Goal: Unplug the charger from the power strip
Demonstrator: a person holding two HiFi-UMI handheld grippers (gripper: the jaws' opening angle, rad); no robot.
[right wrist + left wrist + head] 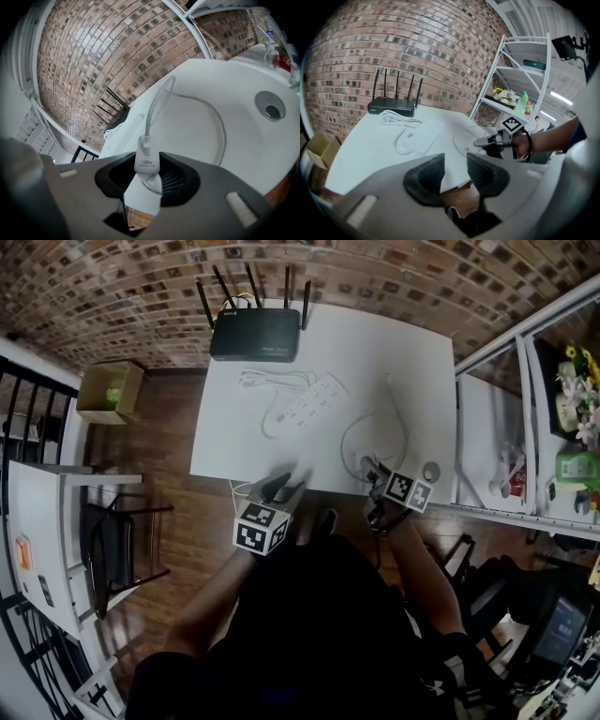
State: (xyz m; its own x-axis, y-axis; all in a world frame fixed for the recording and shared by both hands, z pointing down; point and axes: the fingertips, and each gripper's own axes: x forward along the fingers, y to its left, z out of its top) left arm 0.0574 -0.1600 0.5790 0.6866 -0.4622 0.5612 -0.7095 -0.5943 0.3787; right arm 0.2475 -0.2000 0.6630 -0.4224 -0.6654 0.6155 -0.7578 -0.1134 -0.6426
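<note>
The right claw (150,182) clamps the white charger (146,164), well apart from the power strip (309,401). The left claw (454,176) gapes empty.

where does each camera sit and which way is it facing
Head view: on the head, steeply down at the table; arms, left gripper, right gripper show.
Left gripper view: on that gripper, facing the router; own jaws apart, empty.
Right gripper view: on that gripper, facing the table; own jaws shut on the charger.
Shared: head and left gripper views both show the power strip.
</note>
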